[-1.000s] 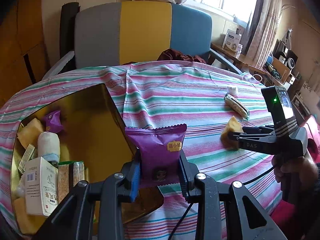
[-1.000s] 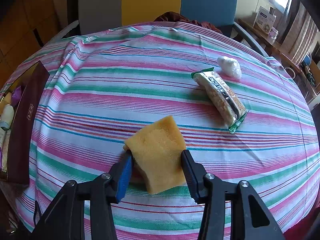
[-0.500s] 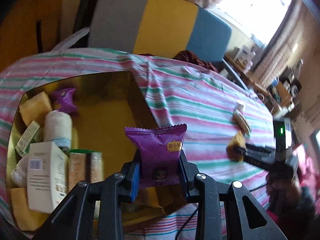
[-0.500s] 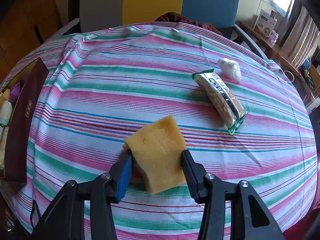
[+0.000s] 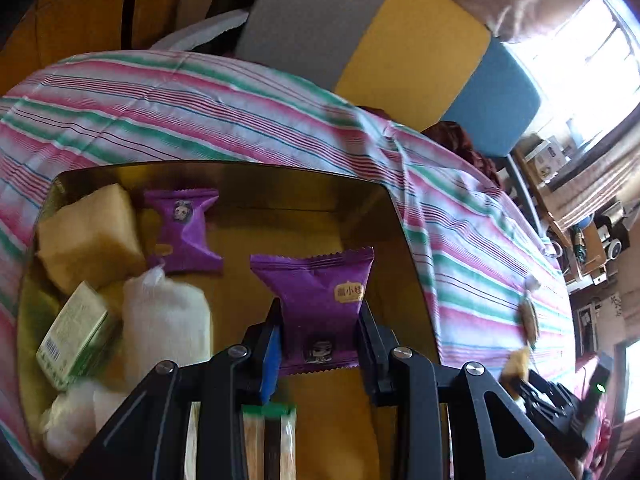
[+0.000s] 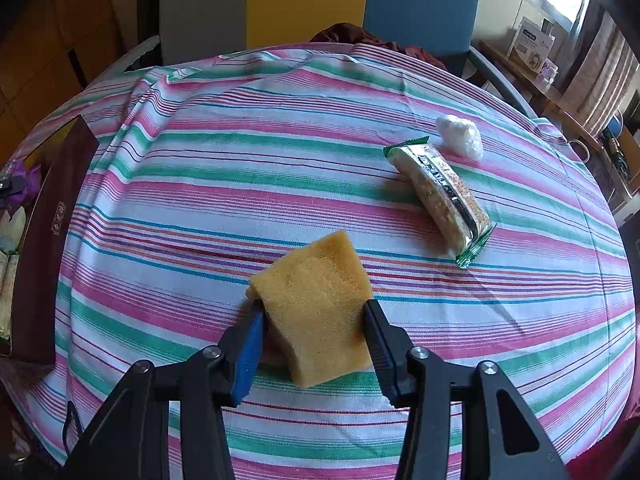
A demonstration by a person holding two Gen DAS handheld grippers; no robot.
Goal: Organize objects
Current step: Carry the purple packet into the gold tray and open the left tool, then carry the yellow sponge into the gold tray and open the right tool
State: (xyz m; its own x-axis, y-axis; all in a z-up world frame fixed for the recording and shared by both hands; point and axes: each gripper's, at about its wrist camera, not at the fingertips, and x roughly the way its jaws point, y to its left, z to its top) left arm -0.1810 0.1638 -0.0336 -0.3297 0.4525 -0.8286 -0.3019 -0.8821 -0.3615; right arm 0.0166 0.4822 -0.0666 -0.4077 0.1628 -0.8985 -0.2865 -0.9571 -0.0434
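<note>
My left gripper [image 5: 318,334] is shut on a purple snack packet [image 5: 320,294] and hangs over the gold-lined box [image 5: 360,192]. In the box lie a second purple packet [image 5: 182,230], a yellow sponge [image 5: 90,236], a white roll [image 5: 166,320], a green-and-white carton [image 5: 74,336] and a wrapped bar [image 5: 268,440]. My right gripper [image 6: 314,332] is shut on a yellow sponge block [image 6: 316,308] just above the striped cloth. The right gripper [image 5: 536,392] also shows at the lower right of the left wrist view.
On the striped tablecloth [image 6: 240,160] lie a green-ended cereal bar [image 6: 440,196] and a white wad [image 6: 458,136] at the far right. The box's brown outer wall [image 6: 52,240] stands at the left edge. A grey, yellow and blue chair [image 6: 308,4] is behind the table.
My left gripper has swung left with the purple packet, from the box's right edge to over its inside, and rolled. The right gripper and its sponge have not moved.
</note>
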